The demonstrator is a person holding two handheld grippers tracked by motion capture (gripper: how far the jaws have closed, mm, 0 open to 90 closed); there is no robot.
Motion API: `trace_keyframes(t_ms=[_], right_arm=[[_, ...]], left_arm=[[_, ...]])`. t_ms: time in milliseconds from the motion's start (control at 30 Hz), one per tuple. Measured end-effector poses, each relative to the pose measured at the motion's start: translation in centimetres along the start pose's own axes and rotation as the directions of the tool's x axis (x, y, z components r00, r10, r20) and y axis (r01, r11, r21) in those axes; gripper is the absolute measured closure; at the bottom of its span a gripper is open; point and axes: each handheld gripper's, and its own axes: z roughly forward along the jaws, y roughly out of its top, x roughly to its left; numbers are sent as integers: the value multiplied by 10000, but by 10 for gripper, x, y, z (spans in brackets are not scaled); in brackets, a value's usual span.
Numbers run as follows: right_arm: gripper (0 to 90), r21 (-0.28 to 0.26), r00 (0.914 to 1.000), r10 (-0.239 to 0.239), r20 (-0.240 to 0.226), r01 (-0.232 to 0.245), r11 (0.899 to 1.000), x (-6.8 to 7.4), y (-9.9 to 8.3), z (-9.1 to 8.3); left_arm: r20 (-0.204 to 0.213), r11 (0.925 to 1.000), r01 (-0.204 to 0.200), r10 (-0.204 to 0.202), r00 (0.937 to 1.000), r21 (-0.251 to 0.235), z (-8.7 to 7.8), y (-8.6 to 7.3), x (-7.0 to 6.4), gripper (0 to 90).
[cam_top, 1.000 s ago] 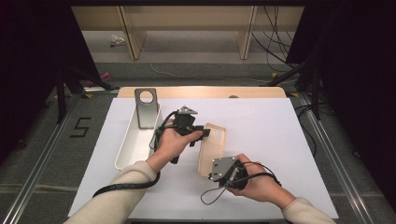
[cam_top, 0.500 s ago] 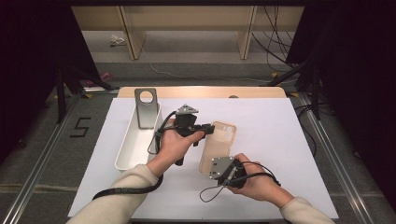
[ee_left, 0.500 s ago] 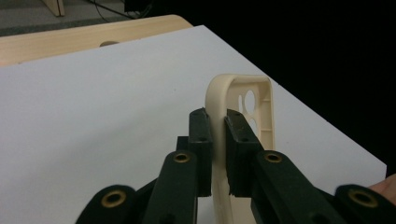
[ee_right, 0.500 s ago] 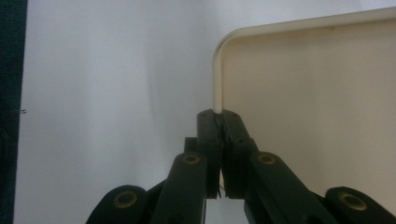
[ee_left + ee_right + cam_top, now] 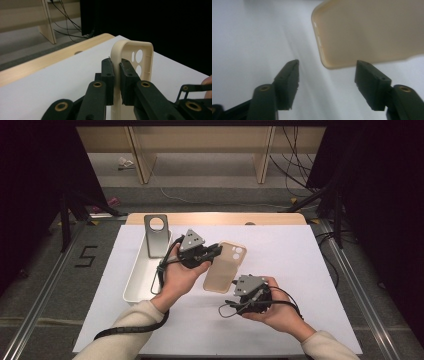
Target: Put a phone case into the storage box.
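A beige phone case [image 5: 225,266] with camera cut-outs hangs above the white table top, tilted. My left gripper [image 5: 216,251] is shut on its long left edge; in the left gripper view the case wall [image 5: 117,57] is pinched between the two jaws [image 5: 117,75]. My right gripper [image 5: 235,296] sits just below the case's near end and stands open. In the right gripper view the case's rounded corner [image 5: 362,32] floats ahead of the open gripper [image 5: 327,75], apart from both jaws.
A long white tray [image 5: 134,287] lies at the left of the table. A grey metal plate with a round hole [image 5: 156,236] leans upright at the tray's far end. The table's wooden far edge [image 5: 215,218] runs behind, with cables on the floor beyond.
The left gripper has turned the case, so its back with the camera cut-outs now faces up and it lies flatter. The right gripper has stayed near the case's near end.
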Motion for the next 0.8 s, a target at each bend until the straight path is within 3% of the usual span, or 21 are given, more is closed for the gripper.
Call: trace_keyframes(t_ms=[233,400,500,667,800], right_arm=[[185,-596,9926,1157,365,-1135,9918,-13,-9,-5],[178,-929,9797,1901,631,-1839,9785,-22,-17,-12],[173,-1226,9653,2520,685,-2426,9624,-26,-22,-16],[172,-1508,9521,2955,790,-2816,9476,-31,-28,-23],[172,-1807,9366,3416,784,-3237,9288,-34,-32,-27]], left_arm=[[-470,9988,-117,95,9989,-477,-10,-1,8,827],[-559,9975,8,-47,9984,-701,-15,-2,12,827],[-638,9969,53,-103,9979,-783,-18,-3,14,826],[-722,9948,149,-222,9971,-1003,-27,-3,18,826],[-828,9932,157,-253,9962,-1150,-33,-5,21,826]])
